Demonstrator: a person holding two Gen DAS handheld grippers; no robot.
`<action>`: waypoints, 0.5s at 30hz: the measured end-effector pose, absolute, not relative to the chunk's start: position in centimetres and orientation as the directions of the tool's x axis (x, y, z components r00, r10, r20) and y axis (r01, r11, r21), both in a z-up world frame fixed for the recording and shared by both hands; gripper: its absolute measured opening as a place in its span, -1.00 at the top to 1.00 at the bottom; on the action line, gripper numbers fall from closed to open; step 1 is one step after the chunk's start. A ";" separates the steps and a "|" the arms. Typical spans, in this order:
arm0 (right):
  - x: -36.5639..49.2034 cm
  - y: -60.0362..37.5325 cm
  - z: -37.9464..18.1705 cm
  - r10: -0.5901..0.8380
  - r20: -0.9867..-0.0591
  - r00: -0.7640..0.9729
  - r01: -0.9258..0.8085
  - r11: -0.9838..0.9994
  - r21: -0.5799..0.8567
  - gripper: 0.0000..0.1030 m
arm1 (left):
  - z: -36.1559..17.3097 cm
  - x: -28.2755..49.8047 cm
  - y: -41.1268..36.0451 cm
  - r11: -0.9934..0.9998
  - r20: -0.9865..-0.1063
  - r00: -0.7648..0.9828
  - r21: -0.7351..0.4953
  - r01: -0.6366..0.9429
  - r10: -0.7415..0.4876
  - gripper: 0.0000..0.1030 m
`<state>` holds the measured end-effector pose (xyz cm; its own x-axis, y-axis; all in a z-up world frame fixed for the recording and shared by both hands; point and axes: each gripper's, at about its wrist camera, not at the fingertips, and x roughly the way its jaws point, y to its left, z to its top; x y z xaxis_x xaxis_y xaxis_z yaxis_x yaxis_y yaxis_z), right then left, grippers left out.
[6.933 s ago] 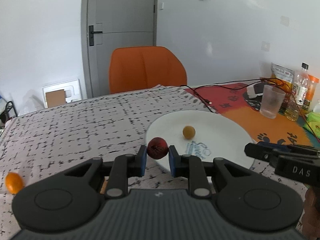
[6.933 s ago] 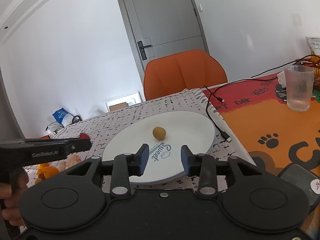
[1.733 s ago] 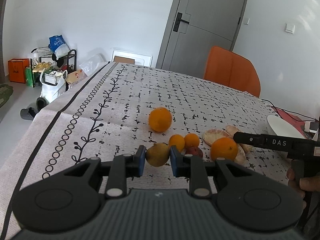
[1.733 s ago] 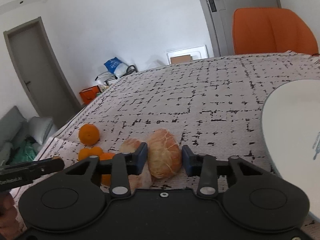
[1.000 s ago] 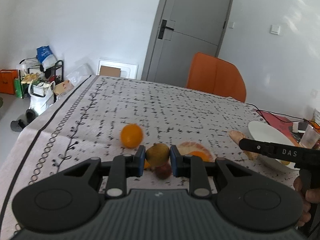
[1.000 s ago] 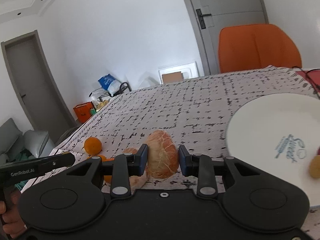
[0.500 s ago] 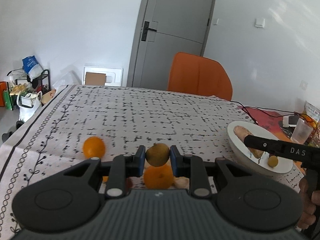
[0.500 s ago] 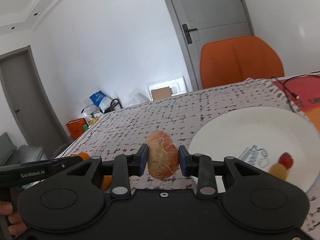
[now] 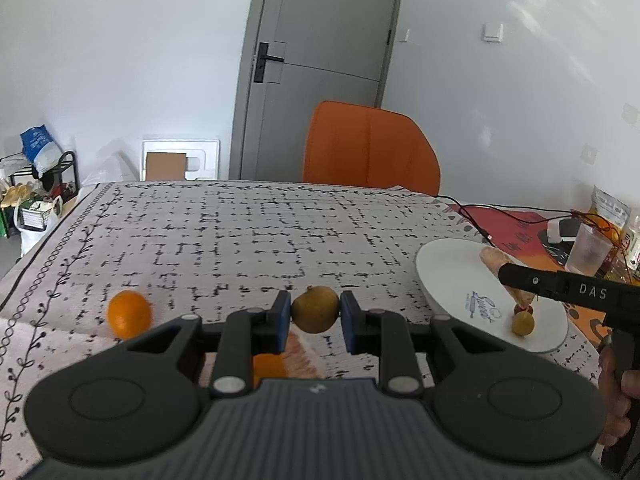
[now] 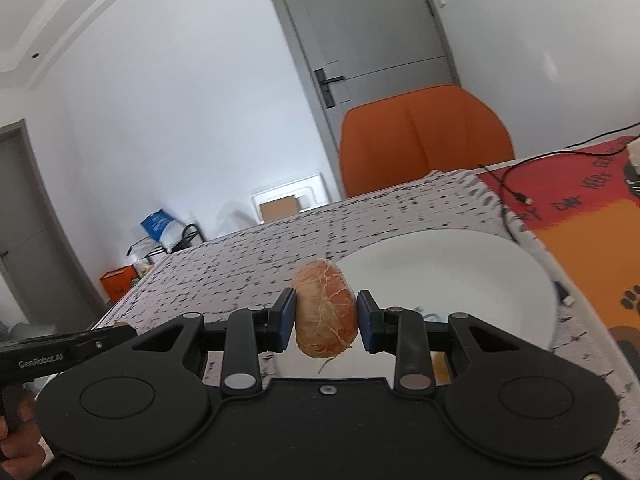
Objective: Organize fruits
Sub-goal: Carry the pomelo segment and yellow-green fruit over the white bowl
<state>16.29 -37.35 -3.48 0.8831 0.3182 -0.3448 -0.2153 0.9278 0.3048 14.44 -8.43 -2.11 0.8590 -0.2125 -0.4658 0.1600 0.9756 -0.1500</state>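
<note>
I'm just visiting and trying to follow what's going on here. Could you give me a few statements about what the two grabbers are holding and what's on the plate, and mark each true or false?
1. The left gripper is clamped on a small brownish-yellow fruit. True.
2. The right gripper is empty. False: it grips a peeled citrus piece.
3. The white plate already holds a small yellow fruit. True.
4. A whole orange lies on the plate. False: it lies on the patterned tablecloth, well left of the plate.
5. The chair behind the table is blue. False: it is orange.
</note>
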 end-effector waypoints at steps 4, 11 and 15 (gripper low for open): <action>16.6 -38.7 -3.7 0.291 -0.342 0.893 -0.184 0.932 0.314 0.40 | -2.2 15.0 -9.4 0.974 -0.471 0.853 -0.144 0.177 -0.225 0.52; 17.0 -41.0 -3.8 0.252 -0.337 0.907 -0.144 0.938 0.314 0.40 | -2.2 16.3 -11.5 0.968 -0.473 0.845 -0.130 0.213 -0.249 0.52; 17.3 -42.1 -3.9 0.230 -0.341 0.911 -0.121 0.943 0.311 0.40 | -2.4 16.9 -13.0 0.963 -0.474 0.838 -0.127 0.238 -0.270 0.52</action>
